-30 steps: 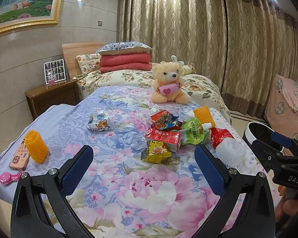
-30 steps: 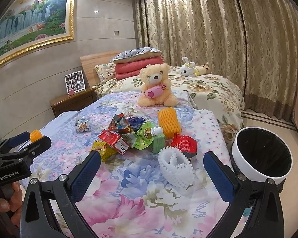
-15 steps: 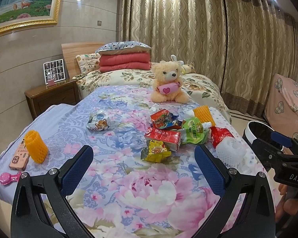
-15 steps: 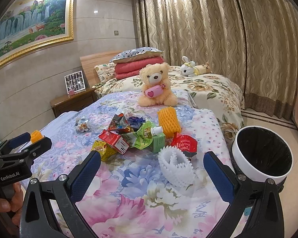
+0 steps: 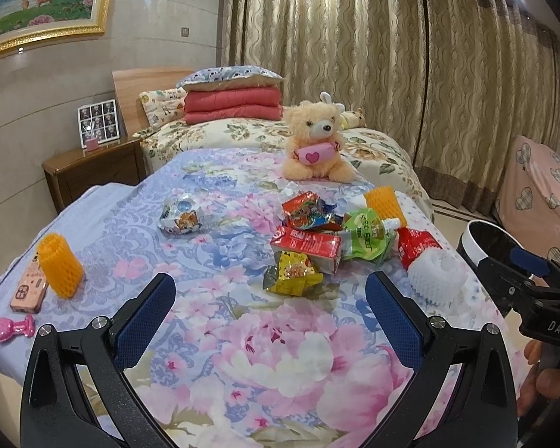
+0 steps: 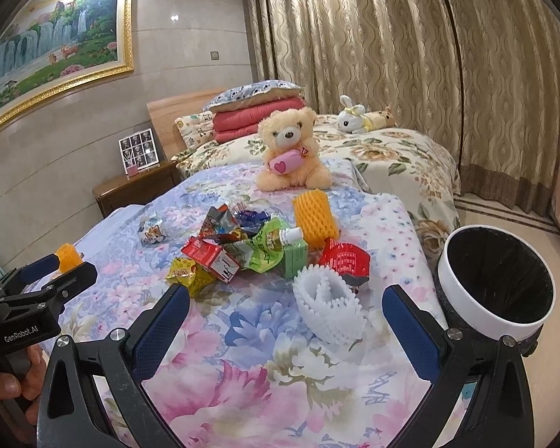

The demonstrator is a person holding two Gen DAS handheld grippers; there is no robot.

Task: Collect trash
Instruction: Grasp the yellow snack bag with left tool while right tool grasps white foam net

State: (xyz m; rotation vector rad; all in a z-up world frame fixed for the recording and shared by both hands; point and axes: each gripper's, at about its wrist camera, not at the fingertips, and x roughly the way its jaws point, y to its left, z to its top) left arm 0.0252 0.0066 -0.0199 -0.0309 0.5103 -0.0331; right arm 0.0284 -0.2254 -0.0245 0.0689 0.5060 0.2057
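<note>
Trash heap on the bed (image 5: 242,336), toward its right edge: red carton (image 5: 305,242), yellow wrapper (image 5: 293,273), green pouch (image 5: 367,234), red packet (image 6: 345,261), white foam net (image 6: 326,306), orange net (image 6: 314,214). Stray wrapper (image 5: 181,218) lies apart, toward the left edge. Bin (image 6: 496,280) stands on the floor just off the bed's right edge, lined black, mouth open. Left gripper (image 5: 268,313): jaws wide apart, empty, hovering over the near edge, yellow wrapper straight ahead. Right gripper (image 6: 285,321): jaws wide apart, empty; white foam net lies between its finger lines, just ahead, long axis running away from the camera and slightly right. Judgement: right gripper is nearer both net and bin, so it suits the first pick.
</note>
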